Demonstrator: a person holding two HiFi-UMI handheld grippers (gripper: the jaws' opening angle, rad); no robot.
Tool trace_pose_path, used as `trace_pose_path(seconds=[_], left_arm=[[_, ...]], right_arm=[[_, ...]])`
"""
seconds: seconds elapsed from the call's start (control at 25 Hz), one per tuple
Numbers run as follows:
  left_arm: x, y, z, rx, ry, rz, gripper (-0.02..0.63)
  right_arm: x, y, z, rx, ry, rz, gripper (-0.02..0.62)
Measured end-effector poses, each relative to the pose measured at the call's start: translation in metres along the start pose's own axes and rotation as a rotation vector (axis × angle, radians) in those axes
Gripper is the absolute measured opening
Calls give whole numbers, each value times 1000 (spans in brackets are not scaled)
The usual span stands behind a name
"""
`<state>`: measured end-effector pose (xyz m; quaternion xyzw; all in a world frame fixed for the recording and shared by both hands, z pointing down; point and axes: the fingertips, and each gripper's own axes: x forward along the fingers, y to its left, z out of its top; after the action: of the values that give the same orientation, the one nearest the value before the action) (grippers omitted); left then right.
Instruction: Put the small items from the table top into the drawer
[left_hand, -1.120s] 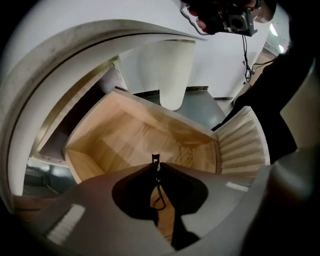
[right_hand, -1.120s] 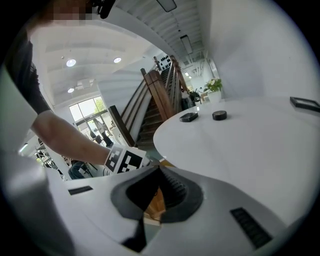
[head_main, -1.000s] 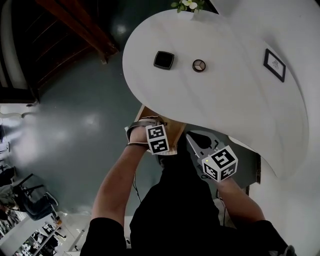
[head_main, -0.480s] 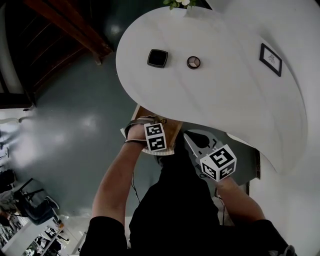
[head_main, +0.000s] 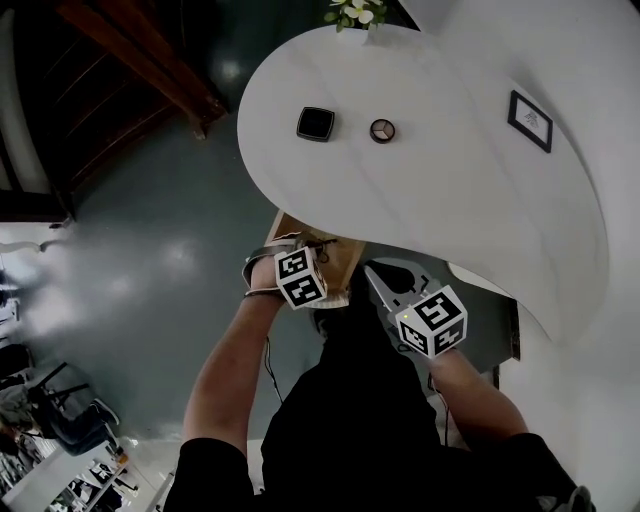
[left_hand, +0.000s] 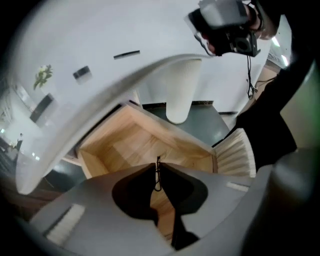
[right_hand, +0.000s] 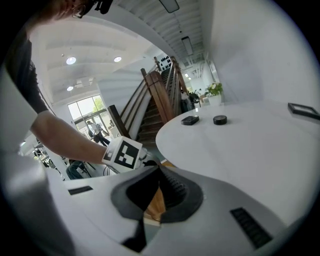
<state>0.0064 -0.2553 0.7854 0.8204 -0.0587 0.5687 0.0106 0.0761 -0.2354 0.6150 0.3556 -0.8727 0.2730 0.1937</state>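
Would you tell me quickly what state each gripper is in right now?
Left gripper: closed on a thin dark loop.
Right gripper: closed, empty.
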Motion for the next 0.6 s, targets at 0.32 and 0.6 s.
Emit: trace_pose_path(seconds=[0.32, 0.6], left_arm=[[-114, 9, 21, -284, -291, 106, 35], [-209, 5, 33, -412, -559, 230, 35]], right_arm=[[-21, 38, 36, -63, -15, -14, 12], [-51, 75, 75, -110, -96, -16, 12]])
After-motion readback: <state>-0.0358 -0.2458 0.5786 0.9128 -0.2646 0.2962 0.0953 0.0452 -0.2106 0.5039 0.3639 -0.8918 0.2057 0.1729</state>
